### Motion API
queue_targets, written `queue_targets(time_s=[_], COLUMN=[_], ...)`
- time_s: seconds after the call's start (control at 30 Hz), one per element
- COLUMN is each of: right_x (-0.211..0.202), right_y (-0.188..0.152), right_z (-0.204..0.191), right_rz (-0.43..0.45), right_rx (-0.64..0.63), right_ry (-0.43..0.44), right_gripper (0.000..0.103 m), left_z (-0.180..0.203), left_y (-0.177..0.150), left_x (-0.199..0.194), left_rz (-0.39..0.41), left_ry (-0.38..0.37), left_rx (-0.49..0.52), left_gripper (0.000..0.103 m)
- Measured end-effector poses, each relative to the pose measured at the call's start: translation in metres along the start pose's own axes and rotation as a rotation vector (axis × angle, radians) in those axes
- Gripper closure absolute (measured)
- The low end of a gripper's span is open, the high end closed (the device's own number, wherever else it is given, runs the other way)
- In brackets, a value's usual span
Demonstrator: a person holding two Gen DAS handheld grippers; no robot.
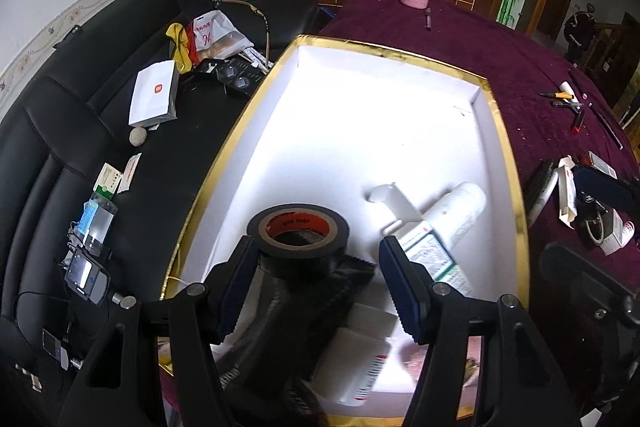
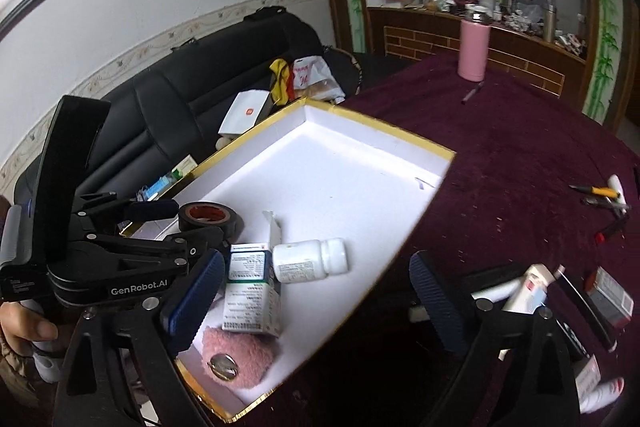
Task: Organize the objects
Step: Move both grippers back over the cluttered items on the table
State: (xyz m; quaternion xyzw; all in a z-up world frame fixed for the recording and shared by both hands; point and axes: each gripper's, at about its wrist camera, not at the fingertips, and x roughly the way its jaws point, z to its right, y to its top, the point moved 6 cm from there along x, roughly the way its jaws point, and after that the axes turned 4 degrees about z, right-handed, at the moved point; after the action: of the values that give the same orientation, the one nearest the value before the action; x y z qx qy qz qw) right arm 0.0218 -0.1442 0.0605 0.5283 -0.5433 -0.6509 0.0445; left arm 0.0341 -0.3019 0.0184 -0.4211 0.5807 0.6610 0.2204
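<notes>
Leftmost in the right wrist view, the left gripper [image 2: 160,223], held by a hand [image 2: 28,327], hangs over the near left end of the gold-rimmed box [image 2: 372,121]; its jaws stand partly apart and, in its own view, press on nothing, with the roll of black tape [image 1: 298,231] lying on the box floor just ahead of its left finger. Next to the right lie the medicine carton [image 2: 250,287], with one end flap open, and the white pill bottle [image 2: 308,261] on its side, touching the carton; a pink fluffy pad [image 2: 240,359] lies nearer the box's front corner. These are judged light: the carton is thin card and would crush under a hard squeeze, so its long flat faces are the place to hold; the bottle is stiff, smooth and apt to roll, best taken across its body, not its cap. Further right, the right gripper [image 2: 316,299] has its jaws spread wide and empty, spanning the box's right edge. Rightmost, on the maroon tablecloth [image 2: 500,167] outside the box, loose items wait: a white tube [image 2: 524,291], a small red-and-grey box [image 2: 610,297], and pens [image 2: 600,195]. The slim pens are probably best gripped at mid-length.
</notes>
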Motion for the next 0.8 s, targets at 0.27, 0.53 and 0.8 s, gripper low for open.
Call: queue_targets(time_s=[0.27,0.53,0.8], right_x=[-0.057,-0.113,-0.133], right_y=[-0.042,-0.104,-0.132], right_z=[0.063,0.15,0.184], right_rz=[0.034,0.039,0.057], right_rx=[0.149,0.392,0.496], right_ry=[-0.091,-0.257,-0.296], right_gripper=[0.0,0.0,0.0], left_z=[0.031,0.098,0.178], left_y=[0.003,0.009,0.012], left_x=[-0.018,-0.022,-0.006], left_rz=[0.045,0.055,0.016], left_ry=[-0.048,-0.13,-0.194], left_rx=[0.035,0.134,0.291], left_gripper=[0.04,0.04,0.04])
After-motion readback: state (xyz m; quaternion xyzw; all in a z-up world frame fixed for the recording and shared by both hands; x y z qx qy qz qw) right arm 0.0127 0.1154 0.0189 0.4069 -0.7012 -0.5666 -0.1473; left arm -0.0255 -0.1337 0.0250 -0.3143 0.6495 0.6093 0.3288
